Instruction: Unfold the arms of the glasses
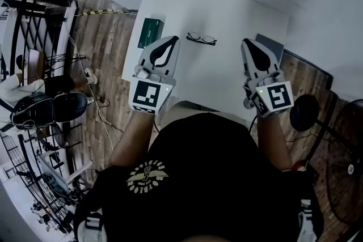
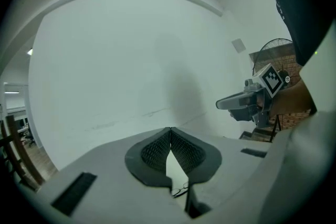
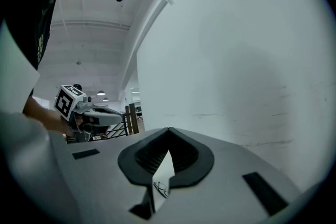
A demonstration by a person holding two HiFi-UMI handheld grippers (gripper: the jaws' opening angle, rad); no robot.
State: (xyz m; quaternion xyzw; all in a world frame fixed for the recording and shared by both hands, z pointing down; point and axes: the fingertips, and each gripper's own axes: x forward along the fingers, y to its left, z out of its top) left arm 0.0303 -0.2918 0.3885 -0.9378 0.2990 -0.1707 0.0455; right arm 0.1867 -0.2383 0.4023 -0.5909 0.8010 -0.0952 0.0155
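A pair of dark-framed glasses (image 1: pixel 201 38) lies on the white table (image 1: pixel 227 65) toward its far side, between the two grippers. My left gripper (image 1: pixel 172 39) hovers to the glasses' left, shut and empty. My right gripper (image 1: pixel 246 42) hovers to their right, also shut with nothing in it. In the left gripper view the glasses (image 2: pixel 180 191) show small through the gap under the shut tips (image 2: pixel 170 129), and the right gripper (image 2: pixel 219 104) shows at the right. The right gripper view shows the glasses (image 3: pixel 160 188) below its shut tips (image 3: pixel 169 129), with the left gripper (image 3: pixel 119 117) at the left.
A green box (image 1: pixel 150 32) lies at the table's left edge, just left of the left gripper. A dark flat object (image 1: pixel 271 46) sits at the table's right edge behind the right gripper. Wooden floor, cables and chairs (image 1: pixel 51 107) lie to the left, a fan (image 1: pixel 343 170) to the right.
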